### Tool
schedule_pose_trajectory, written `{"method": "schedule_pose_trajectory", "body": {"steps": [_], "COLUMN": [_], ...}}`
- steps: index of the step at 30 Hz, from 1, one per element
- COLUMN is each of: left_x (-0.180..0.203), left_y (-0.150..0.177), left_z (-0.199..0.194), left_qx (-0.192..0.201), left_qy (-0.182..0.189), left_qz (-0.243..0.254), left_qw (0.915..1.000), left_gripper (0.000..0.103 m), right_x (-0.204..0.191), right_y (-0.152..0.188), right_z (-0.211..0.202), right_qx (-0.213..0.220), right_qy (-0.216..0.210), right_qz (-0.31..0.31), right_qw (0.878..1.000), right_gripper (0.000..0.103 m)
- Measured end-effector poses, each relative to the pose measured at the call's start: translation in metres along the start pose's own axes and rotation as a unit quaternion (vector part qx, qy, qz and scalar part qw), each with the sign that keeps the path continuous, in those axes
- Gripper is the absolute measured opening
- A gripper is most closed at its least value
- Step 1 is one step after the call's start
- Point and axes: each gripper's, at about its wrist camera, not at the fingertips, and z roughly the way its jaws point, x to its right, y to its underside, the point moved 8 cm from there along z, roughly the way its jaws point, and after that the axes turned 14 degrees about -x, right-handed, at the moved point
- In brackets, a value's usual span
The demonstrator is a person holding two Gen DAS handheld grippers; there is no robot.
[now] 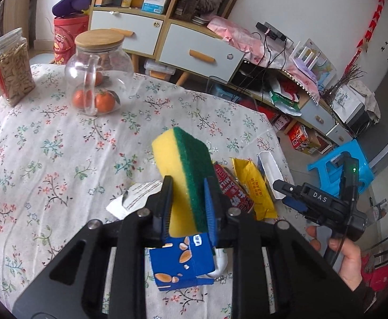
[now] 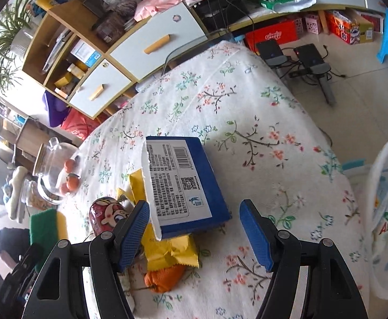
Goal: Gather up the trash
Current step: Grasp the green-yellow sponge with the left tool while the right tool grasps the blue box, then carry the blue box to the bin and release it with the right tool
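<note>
My left gripper is shut on a yellow and green sponge and holds it above the table; the sponge also shows in the right wrist view. Under it lie a blue almond carton, a red milk can, a yellow wrapper, a white box edge and a torn white wrapper. My right gripper is open just above the table, its fingers either side of the blue carton. Beside it lie the red can, the yellow wrapper and an orange peel.
A glass jar of tangerines and a plastic jar of snacks stand at the far side of the floral tablecloth. A white bin stands off the table's right edge. Cabinets and a blue stool lie beyond.
</note>
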Motion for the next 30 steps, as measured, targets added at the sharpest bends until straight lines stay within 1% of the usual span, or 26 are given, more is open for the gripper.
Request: {"method": "schedule_pose_trajectory", "body": {"steps": [3,4,5,9,15,18,26,30], "left_x": [-0.004,-0.003,-0.003,0.000,0.010,0.019,0.051,0.067], "left_y": [0.000,0.000,0.001,0.004,0.011,0.014,0.028,0.034], "left_z": [0.002,0.001,0.002,0.001,-0.005,-0.007,-0.005,-0.002], "left_qx": [-0.004,-0.004,-0.004,-0.005,0.001,0.003,-0.001,-0.005], "left_qy": [-0.001,-0.001,-0.001,0.001,0.006,0.010,0.022,0.027], "left_qz": [-0.003,-0.002,-0.002,0.002,0.020,0.032,0.068,0.083], "left_qw": [1.0000,1.0000,1.0000,1.0000,0.9998,0.9994,0.9974,0.9961], "left_gripper": [0.025,0.025,0.025,0.025,0.025,0.025,0.025,0.025], "right_x": [0.004,0.004,0.003,0.003,0.006,0.013,0.048,0.074], "right_y": [0.001,0.001,0.001,0.002,0.012,0.019,0.041,0.051], "right_z": [0.006,0.007,0.006,-0.007,-0.041,-0.058,-0.099,-0.120], "right_qx": [-0.009,-0.011,-0.013,0.002,0.024,0.033,0.047,0.055], "right_qy": [-0.008,-0.016,-0.024,-0.017,-0.009,0.003,0.030,0.048], "right_qz": [0.007,0.006,0.006,0.002,-0.006,-0.009,0.000,0.009], "right_qw": [1.000,1.000,1.000,1.000,1.000,0.999,0.998,0.997], "right_gripper": [0.068,0.061,0.058,0.057,0.057,0.057,0.057,0.057]}}
